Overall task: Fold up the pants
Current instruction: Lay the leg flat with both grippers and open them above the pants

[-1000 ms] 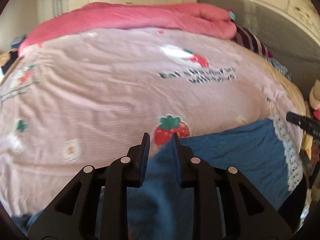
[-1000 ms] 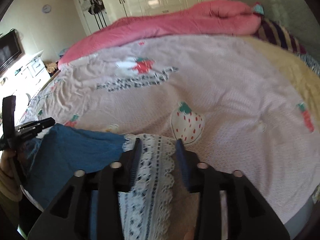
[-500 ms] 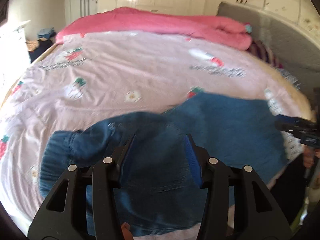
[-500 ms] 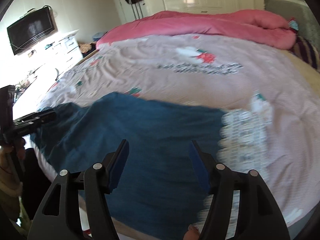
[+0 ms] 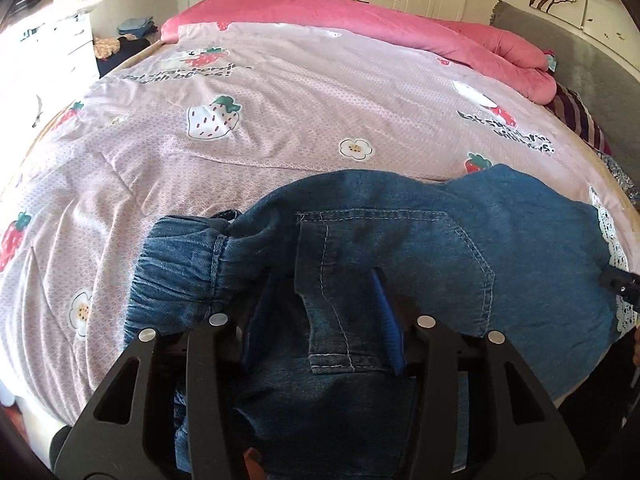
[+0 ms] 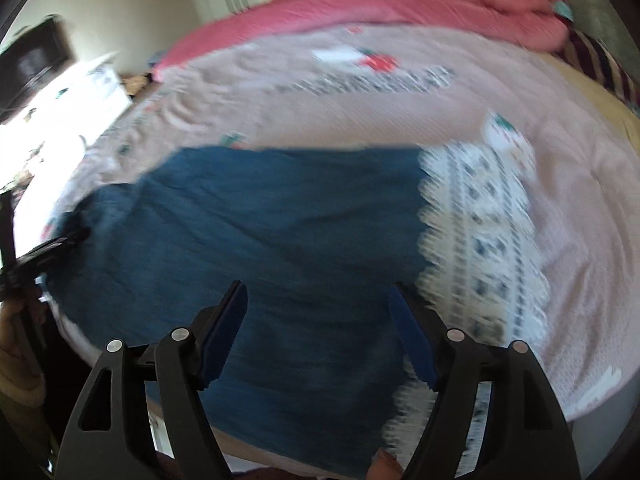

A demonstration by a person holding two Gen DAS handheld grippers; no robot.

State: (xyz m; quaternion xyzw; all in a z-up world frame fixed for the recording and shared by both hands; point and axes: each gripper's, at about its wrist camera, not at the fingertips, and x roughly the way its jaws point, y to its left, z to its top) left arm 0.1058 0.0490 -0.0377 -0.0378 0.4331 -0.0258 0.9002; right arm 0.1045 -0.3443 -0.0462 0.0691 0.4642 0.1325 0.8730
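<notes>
Blue denim pants [image 5: 400, 248] lie across the near edge of the bed, elastic waistband [image 5: 176, 276] at the left, white lace hem [image 5: 612, 248] at the right. My left gripper [image 5: 320, 316] is open, its jaws wide apart over the back pocket [image 5: 384, 280], with cloth lying between them. In the blurred right wrist view the pants [image 6: 280, 232] lie flat with the lace hem [image 6: 480, 240] at the right. My right gripper [image 6: 318, 320] is open and empty above the denim. The left gripper also shows at that view's left edge [image 6: 44, 252].
The bed has a pink strawberry-print cover [image 5: 280, 120] and a rolled pink duvet [image 5: 400, 28] at the far side. A grey headboard [image 5: 592, 64] is at the right, white drawers [image 5: 60, 52] at the left, wardrobes behind.
Both grippers have let go of the pants and opened wide. The pants, held up a second ago, now lie spread on the bed. Both grippers have drawn back toward the near edge.
</notes>
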